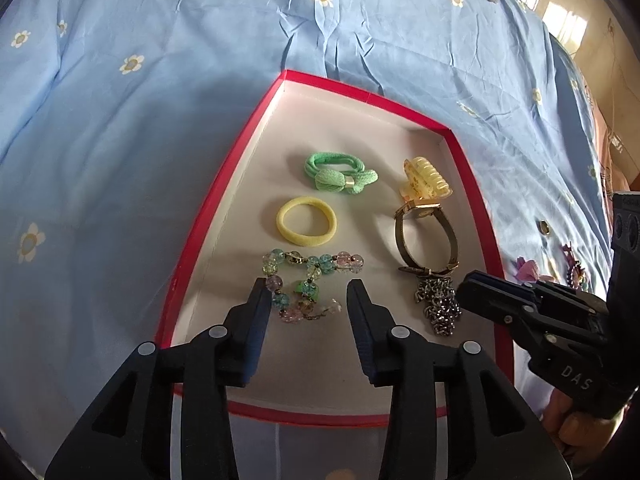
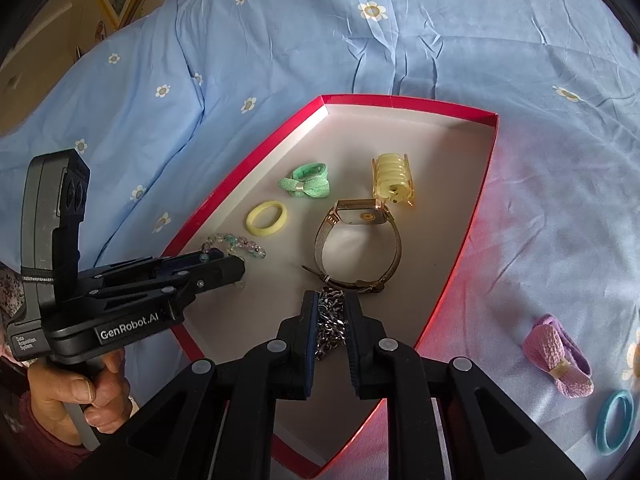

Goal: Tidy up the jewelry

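Note:
A red-rimmed box (image 1: 224, 184) (image 2: 472, 216) lies on the blue bedsheet. In it are a green bow hair tie (image 1: 340, 174) (image 2: 306, 184), a yellow hair tie (image 1: 306, 221) (image 2: 266, 218), a yellow claw clip (image 1: 424, 178) (image 2: 391, 178), a gold watch (image 1: 426, 236) (image 2: 360, 240), a glass-bead bracelet (image 1: 304, 280) (image 2: 234, 245) and a silver chain (image 1: 438, 306) (image 2: 332, 320). My left gripper (image 1: 308, 292) (image 2: 224, 264) is open just above the bracelet. My right gripper (image 2: 330, 304) (image 1: 476, 290) has its fingers on either side of the chain, narrowly apart.
Outside the box to the right, a purple bow hair tie (image 2: 560, 356) (image 1: 528, 270) and a blue hair tie (image 2: 614, 420) lie on the sheet. The bed edge and a tan floor (image 1: 580, 12) lie at the far right of the left wrist view.

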